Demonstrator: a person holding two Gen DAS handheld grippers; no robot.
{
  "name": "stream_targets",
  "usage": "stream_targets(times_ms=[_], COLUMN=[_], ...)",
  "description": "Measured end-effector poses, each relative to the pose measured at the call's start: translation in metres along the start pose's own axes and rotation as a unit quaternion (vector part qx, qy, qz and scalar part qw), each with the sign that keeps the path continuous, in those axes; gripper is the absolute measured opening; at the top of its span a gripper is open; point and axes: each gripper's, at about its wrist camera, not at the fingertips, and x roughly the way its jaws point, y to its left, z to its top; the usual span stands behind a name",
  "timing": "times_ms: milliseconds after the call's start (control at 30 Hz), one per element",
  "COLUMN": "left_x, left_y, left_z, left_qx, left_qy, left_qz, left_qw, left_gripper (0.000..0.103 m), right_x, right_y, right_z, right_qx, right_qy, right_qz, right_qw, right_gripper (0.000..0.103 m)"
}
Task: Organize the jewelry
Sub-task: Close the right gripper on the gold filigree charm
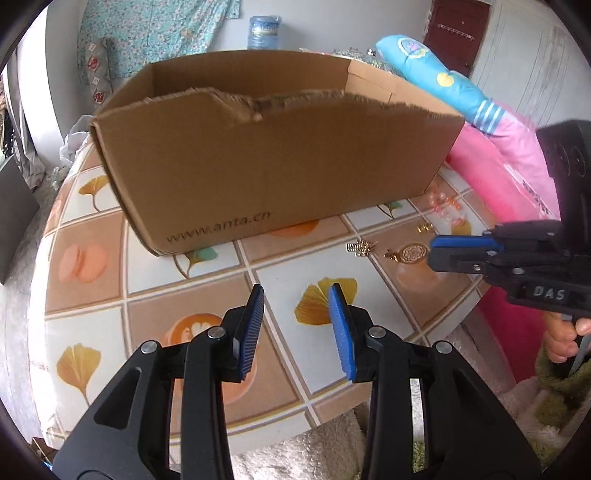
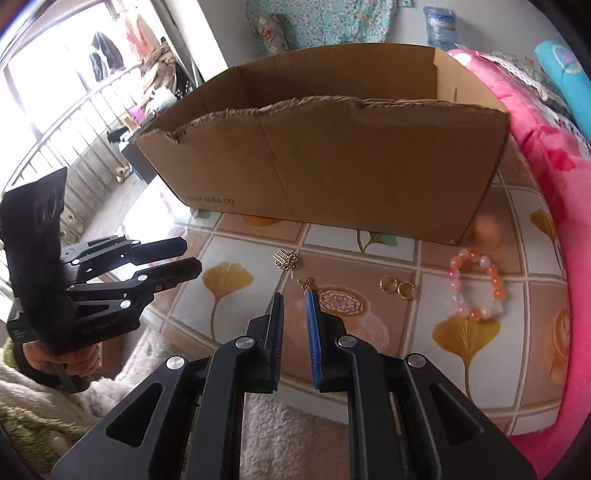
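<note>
Jewelry lies on the tile-patterned table (image 1: 280, 273) in front of an open cardboard box (image 1: 258, 166) (image 2: 332, 166). There is a small gold comb-shaped charm (image 2: 286, 259) (image 1: 360, 248), a round gold filigree pendant (image 2: 340, 301) (image 1: 412, 254), two gold rings (image 2: 397, 286) and a pink and orange bead bracelet (image 2: 476, 286) (image 1: 445, 208). My left gripper (image 1: 298, 295) (image 2: 192, 255) hangs open over bare table, left of the pieces, with nothing in it. My right gripper (image 2: 294, 299) (image 1: 433, 254) shows only a narrow gap and holds nothing. Its tips are just short of the pendant.
A pink blanket (image 2: 546, 155) and a blue pillow (image 1: 443, 77) press against the table's right side. A water bottle (image 1: 263, 31) stands behind the box. A fluffy white cloth (image 2: 280, 435) lies by the near table edge. A hand (image 1: 561, 339) grips each handle.
</note>
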Motion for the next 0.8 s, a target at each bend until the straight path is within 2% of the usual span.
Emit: stream_targets(times_ms=[333, 800], left_x=[0.01, 0.014], left_y=[-0.01, -0.009], left_z=[-0.005, -0.005], left_qx=[0.027, 0.022], left_qy=[0.006, 0.005], left_qz=[0.01, 0.005], left_qw=[0.9996, 0.9997], left_gripper=[0.035, 0.035], right_x=[0.02, 0.036], right_y=[0.01, 0.031], right_z=[0.009, 0.022], right_qx=[-0.027, -0.105], right_qy=[0.024, 0.037], right_qz=[-0.025, -0.048], right_qw=[0.999, 0.993], right_gripper=[0.013, 0.013])
